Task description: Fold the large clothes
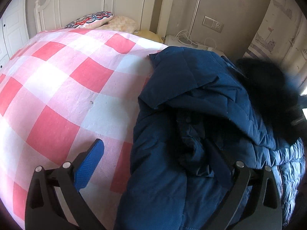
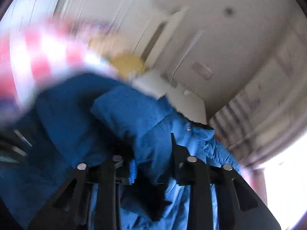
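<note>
A dark blue padded coat (image 1: 191,99) lies bunched on the right side of a bed with a pink and white checked sheet (image 1: 63,80). Its black fur hood trim (image 1: 264,88) is at the far right, and the quilted lining (image 1: 291,159) shows near the right edge. My left gripper (image 1: 153,141) stands wide open at the coat's left edge. One blue pad (image 1: 90,164) is over the sheet, and the other finger (image 1: 216,163) rests on the coat. In the blurred right wrist view, my right gripper (image 2: 154,157) is shut on a fold of the blue coat (image 2: 122,111).
Patterned pillows (image 1: 90,20) and a white headboard (image 1: 107,2) stand at the far end of the bed. A white bedside unit with cables (image 1: 184,40) and a wall socket (image 1: 213,24) are beyond the coat. A white wardrobe door (image 1: 11,30) is at the left.
</note>
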Motion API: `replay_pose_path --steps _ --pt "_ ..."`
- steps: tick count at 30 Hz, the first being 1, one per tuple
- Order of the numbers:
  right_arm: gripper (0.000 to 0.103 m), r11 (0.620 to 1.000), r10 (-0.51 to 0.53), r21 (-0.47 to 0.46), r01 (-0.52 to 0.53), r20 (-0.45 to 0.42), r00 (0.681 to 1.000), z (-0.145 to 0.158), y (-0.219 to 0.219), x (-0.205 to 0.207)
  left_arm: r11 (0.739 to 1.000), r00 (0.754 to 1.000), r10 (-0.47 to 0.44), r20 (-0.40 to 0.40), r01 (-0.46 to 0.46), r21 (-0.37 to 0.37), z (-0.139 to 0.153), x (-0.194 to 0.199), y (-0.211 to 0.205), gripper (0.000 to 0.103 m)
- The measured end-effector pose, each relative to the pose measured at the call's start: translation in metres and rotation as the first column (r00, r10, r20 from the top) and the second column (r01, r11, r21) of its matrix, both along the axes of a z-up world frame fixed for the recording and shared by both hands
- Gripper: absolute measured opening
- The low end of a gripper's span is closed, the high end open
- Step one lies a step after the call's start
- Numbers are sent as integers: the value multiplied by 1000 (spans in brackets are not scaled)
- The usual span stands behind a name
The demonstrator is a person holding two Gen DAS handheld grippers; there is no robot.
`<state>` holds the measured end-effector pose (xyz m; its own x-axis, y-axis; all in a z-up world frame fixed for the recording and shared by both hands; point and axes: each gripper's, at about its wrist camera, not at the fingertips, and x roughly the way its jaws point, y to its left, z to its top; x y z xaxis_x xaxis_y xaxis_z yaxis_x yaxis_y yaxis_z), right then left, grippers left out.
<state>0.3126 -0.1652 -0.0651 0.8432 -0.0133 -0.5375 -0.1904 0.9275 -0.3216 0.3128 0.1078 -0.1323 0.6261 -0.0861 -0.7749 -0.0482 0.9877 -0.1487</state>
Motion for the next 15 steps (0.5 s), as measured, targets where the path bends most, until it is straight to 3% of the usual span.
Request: replay_pose_path --steps 1,2,3,4,6,10,12,15 --pt "26 991 -23 130 20 20 1000 15 -20 -7 1000 1000 0 0 0 0 0 0 0 101" --pt "26 959 -67 277 54 35 997 29 -51 -17 1000 1000 0 0 0 0 0 0 0 101" --pt "26 885 -127 455 99 32 991 38 -97 -30 1000 1000 0 -1 0 1 0 1 0 101" --pt "26 823 -161 555 123 20 987 38 -124 -36 1000 1000 -1 -2 1 3 0 1 0 101" --pt "26 637 -239 738 223 -85 967 12 -197 -46 1000 1000 -1 -3 1 7 0 2 -1 101" --pt "27 463 -220 799 383 -315 923 -63 -251 -46 1000 1000 -1 -2 1 5 0 2 -1 101" --pt "29 384 -197 837 390 -338 920 -87 -258 -48 1000 1000 -1 -1 1 3 0 2 0 101" --pt "31 411 -201 828 382 -327 923 -80 -253 -46 1000 1000 -1 1 1 -5 0 2 0 101"
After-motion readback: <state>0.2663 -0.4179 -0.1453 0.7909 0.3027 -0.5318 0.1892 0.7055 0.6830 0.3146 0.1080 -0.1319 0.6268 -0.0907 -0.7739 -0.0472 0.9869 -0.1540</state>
